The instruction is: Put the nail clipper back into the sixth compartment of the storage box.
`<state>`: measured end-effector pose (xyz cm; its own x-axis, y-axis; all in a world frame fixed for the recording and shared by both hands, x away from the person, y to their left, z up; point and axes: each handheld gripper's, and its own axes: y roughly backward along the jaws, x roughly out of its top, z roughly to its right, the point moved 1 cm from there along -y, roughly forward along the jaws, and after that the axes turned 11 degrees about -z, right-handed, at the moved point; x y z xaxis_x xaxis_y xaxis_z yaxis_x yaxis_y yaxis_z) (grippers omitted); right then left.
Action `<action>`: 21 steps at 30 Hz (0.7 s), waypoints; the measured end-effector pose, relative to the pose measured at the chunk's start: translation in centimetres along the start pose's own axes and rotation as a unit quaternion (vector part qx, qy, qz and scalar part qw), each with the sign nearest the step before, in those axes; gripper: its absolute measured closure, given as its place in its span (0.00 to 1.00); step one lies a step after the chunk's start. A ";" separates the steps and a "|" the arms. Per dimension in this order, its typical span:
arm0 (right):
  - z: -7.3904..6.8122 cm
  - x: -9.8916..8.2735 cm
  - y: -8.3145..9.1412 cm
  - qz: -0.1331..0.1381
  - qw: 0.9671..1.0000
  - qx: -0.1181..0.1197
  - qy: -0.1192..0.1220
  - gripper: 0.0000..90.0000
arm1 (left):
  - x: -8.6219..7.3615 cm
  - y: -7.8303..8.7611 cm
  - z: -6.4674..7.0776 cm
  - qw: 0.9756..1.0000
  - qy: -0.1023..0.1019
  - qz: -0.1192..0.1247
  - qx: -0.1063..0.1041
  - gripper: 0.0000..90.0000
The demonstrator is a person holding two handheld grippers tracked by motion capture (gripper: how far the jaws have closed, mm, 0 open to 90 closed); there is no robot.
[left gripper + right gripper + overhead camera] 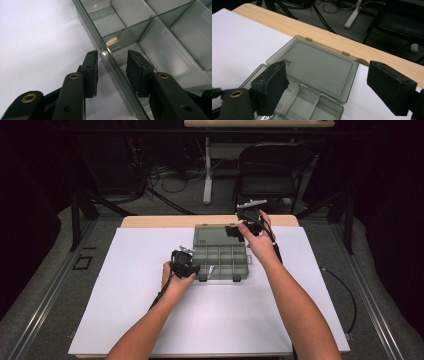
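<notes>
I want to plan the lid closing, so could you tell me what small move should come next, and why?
Probably close the left gripper on the clear grey plastic compartment box: its jaws straddle the near wall untouching, while the open right gripper hovers over the flat-lying lid.

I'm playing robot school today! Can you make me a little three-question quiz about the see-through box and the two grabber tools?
1. True or false: the lid of the plastic box lies open and flat on the table.
2. What do the left gripper's jaws stand on either side of? A) a cable B) the box's side wall C) a chair leg
3. Fill in: the right gripper hovers over the box with its jaws wide ____.

Key: 1 true. 2 B, one jaw outside the wall and one inside the box, a small gap showing at each. 3 open, with nothing between them.
</notes>
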<state>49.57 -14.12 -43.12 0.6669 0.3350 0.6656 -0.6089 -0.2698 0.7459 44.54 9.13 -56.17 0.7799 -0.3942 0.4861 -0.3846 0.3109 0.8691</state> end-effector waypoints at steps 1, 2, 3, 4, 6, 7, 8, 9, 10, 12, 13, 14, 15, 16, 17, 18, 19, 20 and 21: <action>0.3 0.1 -0.4 -0.001 1.000 -0.001 -0.008 0.18 | 0.0 0.0 0.0 1.000 -0.001 -0.001 -0.001 0.68; 0.5 0.1 -0.7 -0.001 1.000 0.001 -0.015 0.18 | 0.0 0.0 0.0 1.000 -0.001 0.000 -0.001 0.68; 0.7 0.1 -1.1 -0.001 1.000 0.004 -0.023 0.18 | 0.0 0.0 0.0 1.000 -0.002 -0.001 0.000 0.68; 0.9 0.1 -1.5 -0.003 1.000 0.001 -0.029 0.18 | 0.0 0.0 0.0 1.000 -0.001 0.000 -0.001 0.68; 1.3 -0.1 -2.3 -0.013 0.999 -0.005 -0.036 0.18 | 0.0 0.0 0.0 1.000 -0.002 0.002 0.001 0.68; 1.6 -0.2 -2.9 -0.019 0.999 -0.006 -0.039 0.18 | 0.0 0.0 0.0 1.000 -0.001 0.002 0.000 0.68; 1.7 -0.3 -3.2 -0.024 0.999 -0.009 -0.039 0.18 | 0.0 0.0 0.0 1.000 0.000 0.002 0.001 0.68; 1.9 -0.4 -3.7 -0.028 0.999 -0.010 -0.042 0.18 | 0.0 0.0 0.0 1.000 0.000 0.003 0.002 0.68; 2.1 -0.4 -4.0 -0.032 0.998 -0.010 -0.047 0.19 | 0.0 0.0 0.0 1.000 0.000 0.002 0.002 0.68; 2.5 -0.6 -4.7 -0.035 0.997 -0.007 -0.061 0.19 | 0.0 0.0 0.0 1.000 -0.001 0.001 0.000 0.68; 2.7 -0.7 -5.1 -0.037 0.997 -0.008 -0.067 0.19 | -0.1 0.0 0.0 1.000 0.001 0.002 0.000 0.68; 2.8 -0.8 -5.3 -0.037 0.997 -0.007 -0.071 0.19 | -0.1 0.0 0.0 1.000 0.001 0.002 0.000 0.68; 2.9 -0.9 -5.6 -0.037 0.996 -0.007 -0.075 0.19 | -0.1 0.0 0.0 1.000 0.001 0.002 0.000 0.68; 3.0 -1.0 -5.9 -0.039 0.996 -0.008 -0.078 0.19 | -0.1 -0.1 0.0 1.000 0.002 0.005 0.002 0.68; 3.1 -1.1 -6.2 -0.045 0.996 -0.008 -0.081 0.19 | -0.1 0.0 0.0 1.000 0.000 0.005 0.002 0.68; 3.2 -1.2 -6.6 -0.047 0.995 -0.006 -0.087 0.18 | -0.1 0.0 0.0 1.000 0.000 0.003 0.001 0.68; 3.3 -1.2 -6.8 -0.048 0.995 -0.008 -0.089 0.18 | -0.1 0.0 0.0 1.000 0.000 0.003 0.001 0.68; 3.3 -1.2 -7.0 -0.048 0.995 -0.008 -0.089 0.18 | -0.1 0.0 0.0 1.000 0.001 0.002 0.000 0.68; 3.3 -1.3 -7.2 -0.046 0.995 -0.013 -0.091 0.18 | -0.1 -0.1 0.0 1.000 0.000 0.005 0.002 0.68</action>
<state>54.50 -15.59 -49.26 0.7857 0.1877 0.5894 -0.5509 -0.2211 0.8048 44.50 9.14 -56.25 0.7762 -0.3914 0.4943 -0.3939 0.3112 0.8649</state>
